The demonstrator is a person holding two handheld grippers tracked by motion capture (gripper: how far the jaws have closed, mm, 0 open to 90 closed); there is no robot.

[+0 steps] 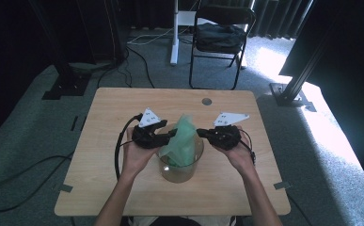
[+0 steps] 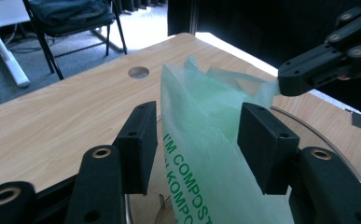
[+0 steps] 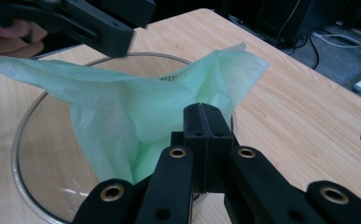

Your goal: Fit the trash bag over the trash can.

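Note:
A pale green compostable bag [image 1: 183, 136] with green lettering stands in a clear glass bowl [image 1: 179, 172] at the middle of the wooden table [image 1: 118, 101]. My left gripper [image 1: 172, 134] is at the bag's left side. In the left gripper view its jaws [image 2: 199, 144] stand open with the bag [image 2: 206, 140] loose between them. My right gripper [image 1: 199, 133] comes in from the right and is shut on the bag's top edge [image 3: 207, 121]. The bag [image 3: 136, 102] stretches away over the bowl's rim [image 3: 29, 140] toward the left gripper [image 3: 117, 23].
A round cable hole [image 1: 207, 101] lies in the table behind the bowl. Beyond the table stand a black folding chair [image 1: 219, 37] and a white post [image 1: 174, 33]. Cables run across the grey carpet at left [image 1: 19, 179].

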